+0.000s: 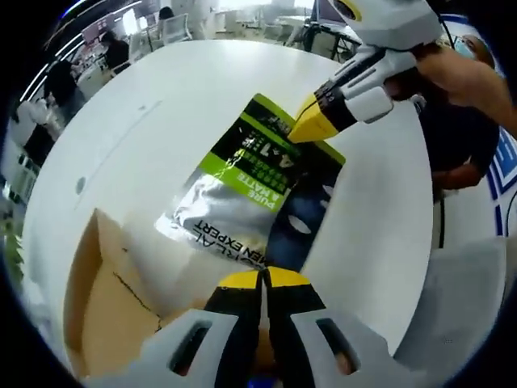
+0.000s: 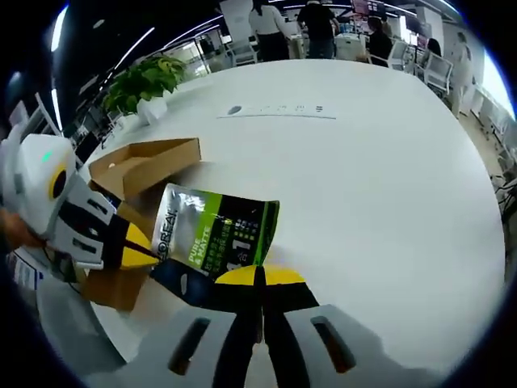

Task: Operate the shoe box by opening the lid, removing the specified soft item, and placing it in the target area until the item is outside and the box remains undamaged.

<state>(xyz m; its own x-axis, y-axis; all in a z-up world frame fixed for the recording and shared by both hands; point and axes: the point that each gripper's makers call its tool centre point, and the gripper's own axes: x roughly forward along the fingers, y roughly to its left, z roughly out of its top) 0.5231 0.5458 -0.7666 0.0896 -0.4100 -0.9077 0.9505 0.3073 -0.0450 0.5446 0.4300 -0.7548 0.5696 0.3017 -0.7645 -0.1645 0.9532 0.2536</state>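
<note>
Green-and-silver soft pouch (image 1: 246,182), clamped at opposite ends by the closed left claw (image 1: 263,279) and right claw (image 2: 258,277), hangs outside the open shoe box (image 2: 141,166), placement on the table (image 2: 380,162) remaining.

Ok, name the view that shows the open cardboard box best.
The right gripper view: the cardboard box shows its raised lid and side wall, left of the pouch. The left gripper view catches a brown corner at lower left.

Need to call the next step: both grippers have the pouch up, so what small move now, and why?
Probably carry the pouch sideways over bare table and lower it: left gripper and right gripper pinch opposite edges, and the open cardboard box sits beside it.
</note>
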